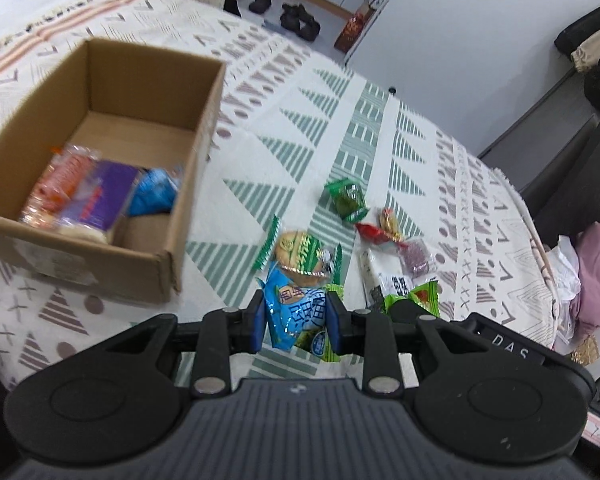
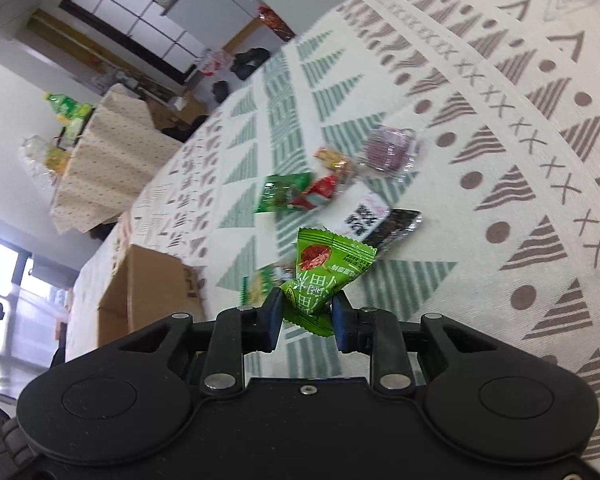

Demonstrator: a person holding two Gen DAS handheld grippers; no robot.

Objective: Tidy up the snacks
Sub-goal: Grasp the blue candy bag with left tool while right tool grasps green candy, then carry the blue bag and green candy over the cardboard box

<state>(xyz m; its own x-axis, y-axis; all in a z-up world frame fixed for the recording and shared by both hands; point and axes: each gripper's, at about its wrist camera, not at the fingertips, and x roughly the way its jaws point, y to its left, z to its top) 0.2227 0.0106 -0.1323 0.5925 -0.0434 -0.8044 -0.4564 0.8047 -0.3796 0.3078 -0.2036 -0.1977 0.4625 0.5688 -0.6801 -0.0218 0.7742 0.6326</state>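
My left gripper (image 1: 296, 320) pinched the blue packet (image 1: 294, 312), my right gripper (image 2: 307, 312) the green packet (image 2: 324, 268); I judged each needed lifting clear over the cardboard box (image 1: 188, 216) (wrappers slip) before the jaws spread.

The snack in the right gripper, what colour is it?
Bright green snack packet with a red picture, pinched in the right gripper; the right wrist view shows it best.
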